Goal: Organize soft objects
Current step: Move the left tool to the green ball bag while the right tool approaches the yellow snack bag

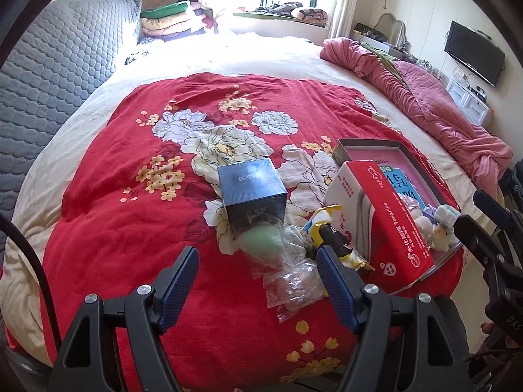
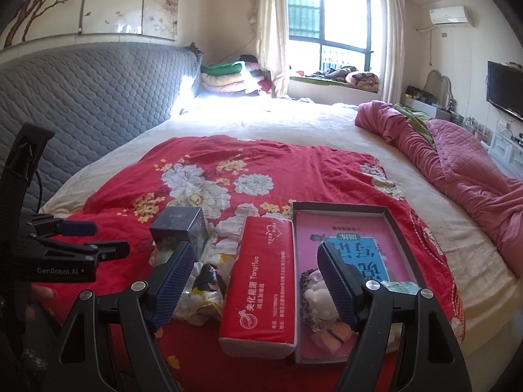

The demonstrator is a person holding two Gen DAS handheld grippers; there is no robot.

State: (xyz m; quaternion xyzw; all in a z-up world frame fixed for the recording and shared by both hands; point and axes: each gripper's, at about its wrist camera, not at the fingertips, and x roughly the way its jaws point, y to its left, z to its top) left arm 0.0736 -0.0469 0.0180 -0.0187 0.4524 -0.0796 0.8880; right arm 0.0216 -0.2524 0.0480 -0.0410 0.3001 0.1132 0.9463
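Observation:
On the red floral bedspread (image 1: pixel 130 215) lie a green soft object (image 1: pixel 264 245) in clear plastic, a yellow cartoon-print packet (image 1: pixel 330 232) and a red tissue pack (image 1: pixel 385 222). A flat open box (image 2: pixel 392 215) with a pink book inside holds small plush toys (image 2: pixel 318 297). My left gripper (image 1: pixel 258 277) is open and empty, just short of the green object. My right gripper (image 2: pixel 255 277) is open and empty above the near end of the tissue pack (image 2: pixel 258 281), next to the box.
A dark blue cube box (image 1: pixel 251 189) stands behind the green object. A crumpled clear bag (image 1: pixel 294 287) lies in front of it. A pink quilt (image 1: pixel 434 111) is bunched at the bed's right side. A grey quilted headboard (image 1: pixel 49 75) is on the left.

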